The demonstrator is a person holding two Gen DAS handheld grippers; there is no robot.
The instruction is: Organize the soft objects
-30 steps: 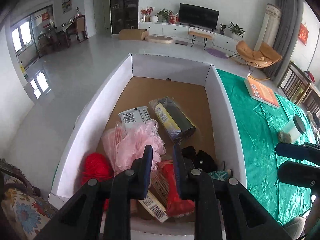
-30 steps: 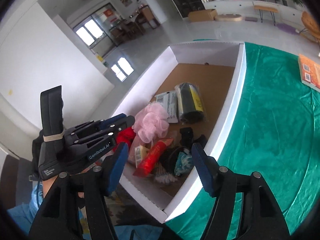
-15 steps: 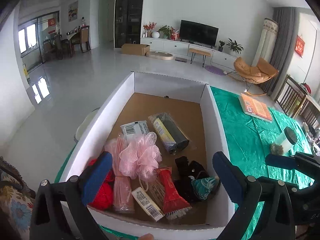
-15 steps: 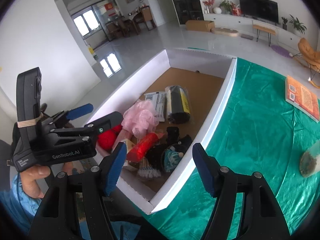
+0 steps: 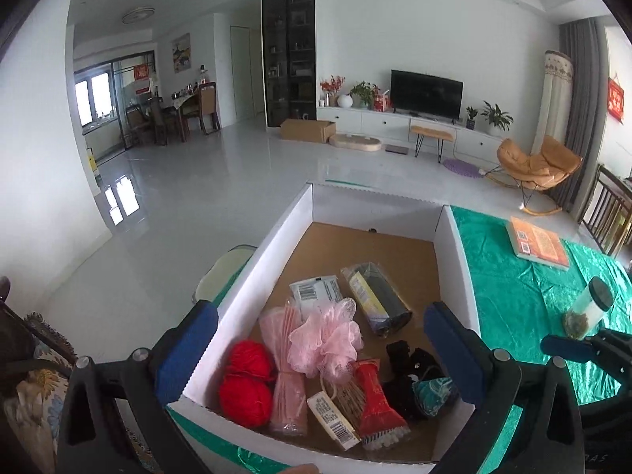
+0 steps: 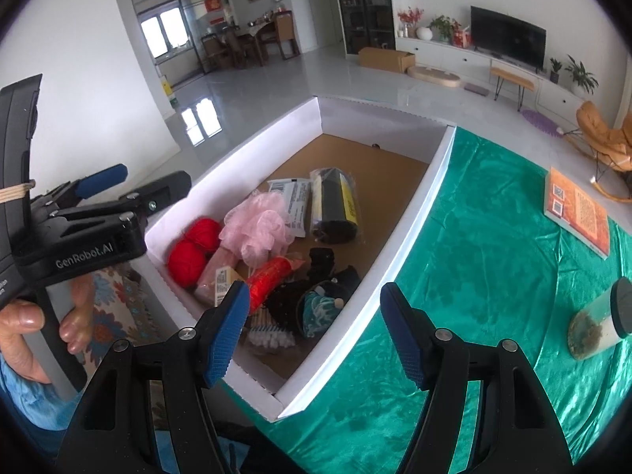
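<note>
Lifting clear of the box (image 5: 454, 245), the left gripper (image 5: 320, 351) now hangs wide-jawed and empty; the pink pouf (image 5: 326, 341) stays inside, apparently placed; the right gripper (image 6: 314, 330) waits wide, empty.

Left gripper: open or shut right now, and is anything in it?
Open and empty. The left gripper has its blue pads spread wide above the box, with the pink bath pouf lying loose between them, untouched.

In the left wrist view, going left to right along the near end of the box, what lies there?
red yarn balls → pink bundle in clear wrap → red packet with white fringe → teal patterned pouch. The barcode tag and black items overlap these, so I leave them out.
</note>
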